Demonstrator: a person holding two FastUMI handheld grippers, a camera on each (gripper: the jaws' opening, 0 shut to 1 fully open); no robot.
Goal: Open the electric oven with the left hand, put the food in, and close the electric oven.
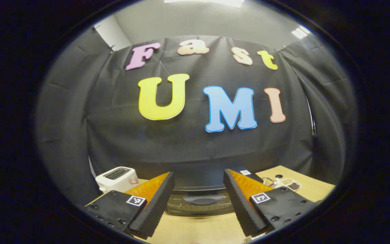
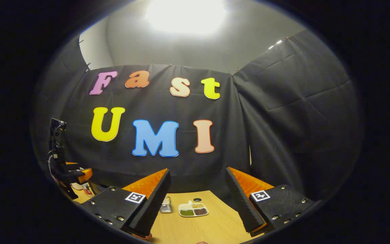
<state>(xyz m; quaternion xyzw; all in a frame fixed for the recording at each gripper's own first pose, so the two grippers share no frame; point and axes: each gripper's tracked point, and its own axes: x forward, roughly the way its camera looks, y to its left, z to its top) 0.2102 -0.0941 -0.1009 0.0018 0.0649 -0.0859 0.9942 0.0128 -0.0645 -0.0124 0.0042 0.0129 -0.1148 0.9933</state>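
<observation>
A black electric oven point(image 1: 200, 195) stands on the wooden table straight ahead in the left gripper view, its door shut and its curved handle point(image 1: 203, 199) facing me. My left gripper point(image 1: 198, 217) is open, held a short way in front of the oven with nothing between its fingers. My right gripper point(image 2: 196, 215) is open and empty too, raised over the table. Ahead of it lies a white divided plate of food point(image 2: 193, 209), also seen as a small dish point(image 1: 291, 184) to the right of the oven. The other gripper point(image 2: 64, 169) appears at the far left of the right gripper view.
A white toaster point(image 1: 117, 178) stands left of the oven. A small metal rack point(image 2: 166, 205) sits beside the plate, and a round hole point(image 2: 197, 199) lies in the tabletop point(image 2: 212, 227) behind it. Black cloth closes the back and sides.
</observation>
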